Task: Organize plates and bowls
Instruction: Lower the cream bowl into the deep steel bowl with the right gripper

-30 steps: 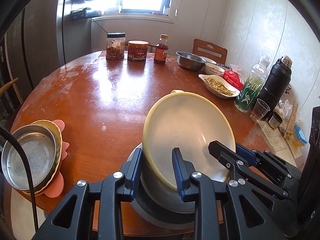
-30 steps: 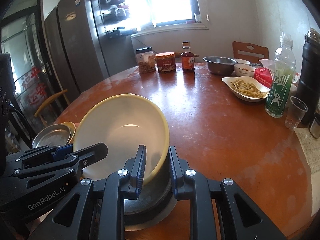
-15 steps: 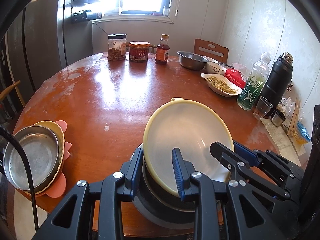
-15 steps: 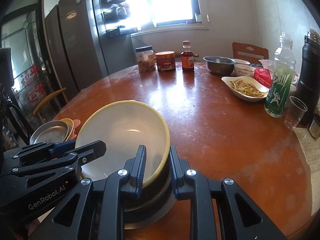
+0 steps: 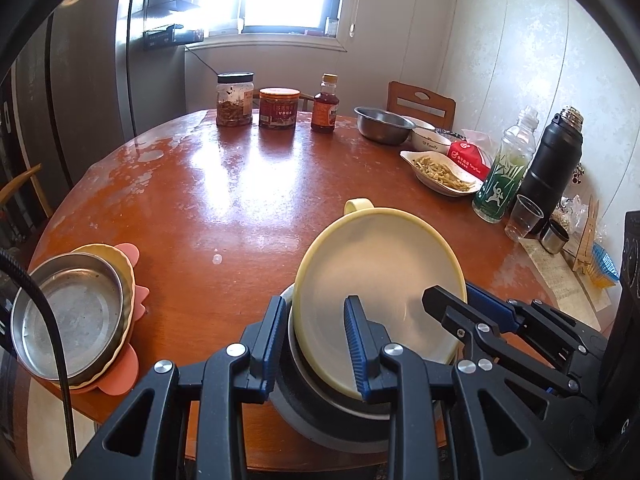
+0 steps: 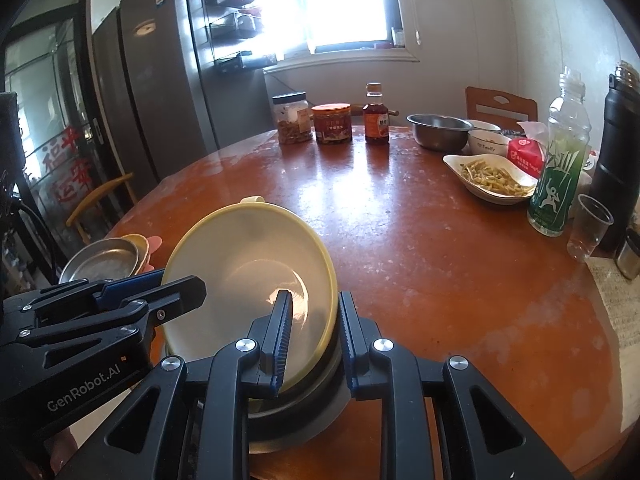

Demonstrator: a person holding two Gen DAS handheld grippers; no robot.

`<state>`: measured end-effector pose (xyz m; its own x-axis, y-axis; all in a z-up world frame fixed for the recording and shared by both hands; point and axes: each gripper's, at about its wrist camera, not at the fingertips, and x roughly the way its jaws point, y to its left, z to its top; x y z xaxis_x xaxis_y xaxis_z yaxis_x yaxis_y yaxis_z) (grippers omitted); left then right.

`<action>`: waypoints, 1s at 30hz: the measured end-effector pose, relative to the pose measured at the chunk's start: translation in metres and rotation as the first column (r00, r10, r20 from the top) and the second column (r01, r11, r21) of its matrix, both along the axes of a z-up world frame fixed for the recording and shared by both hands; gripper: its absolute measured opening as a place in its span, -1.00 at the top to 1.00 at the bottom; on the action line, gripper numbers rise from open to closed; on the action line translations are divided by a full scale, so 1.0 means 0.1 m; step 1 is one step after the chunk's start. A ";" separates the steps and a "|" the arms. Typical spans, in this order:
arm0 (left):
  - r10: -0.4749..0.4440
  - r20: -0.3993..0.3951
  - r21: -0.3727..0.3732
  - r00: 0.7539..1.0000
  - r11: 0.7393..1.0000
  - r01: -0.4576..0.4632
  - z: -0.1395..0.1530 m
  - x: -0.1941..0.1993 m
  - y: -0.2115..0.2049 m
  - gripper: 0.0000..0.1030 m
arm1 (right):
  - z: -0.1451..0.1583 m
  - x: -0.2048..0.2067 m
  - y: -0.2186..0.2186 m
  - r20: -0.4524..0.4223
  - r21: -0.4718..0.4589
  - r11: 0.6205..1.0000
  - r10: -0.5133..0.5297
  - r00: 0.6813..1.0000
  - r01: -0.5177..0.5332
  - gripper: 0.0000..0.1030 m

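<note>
A yellow bowl (image 5: 378, 280) with a small handle sits tilted in a stack of darker bowls (image 5: 320, 412) at the table's near edge; it also shows in the right wrist view (image 6: 248, 264). My left gripper (image 5: 314, 344) straddles its left rim, one finger inside, one outside. My right gripper (image 6: 314, 332) straddles its right rim the same way. Both look closed on the rim. A steel plate (image 5: 66, 316) rests on a yellow dish and a pink dish at the left edge.
At the back stand two jars (image 5: 256, 100) and a sauce bottle (image 5: 325, 104). At the right are a steel bowl (image 5: 382, 124), a white dish of food (image 5: 438, 170), a green bottle (image 5: 506, 178), a black flask (image 5: 554, 168) and a plastic cup (image 5: 524, 218).
The yellow bowl has come down and tilted flatter into the dark bowls. Both grippers have dropped with it and kept their places on the rim.
</note>
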<state>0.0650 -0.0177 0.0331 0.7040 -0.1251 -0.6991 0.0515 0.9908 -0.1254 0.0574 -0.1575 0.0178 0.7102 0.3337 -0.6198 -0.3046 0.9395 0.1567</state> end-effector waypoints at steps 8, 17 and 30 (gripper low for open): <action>-0.009 0.005 0.001 1.000 1.000 0.009 0.02 -0.02 0.00 0.41 | 0.01 0.01 -0.03 -0.003 0.012 1.000 -0.003 1.000 0.003 0.51; -0.019 0.005 0.001 1.000 1.000 0.019 0.03 -0.03 0.01 0.40 | 0.05 -0.01 -0.04 0.014 0.023 1.000 -0.004 1.000 0.003 0.45; -0.012 0.018 0.010 1.000 1.000 0.012 0.07 -0.08 0.03 0.23 | 0.10 -0.03 -0.11 0.020 0.054 0.998 -0.016 1.000 0.014 0.20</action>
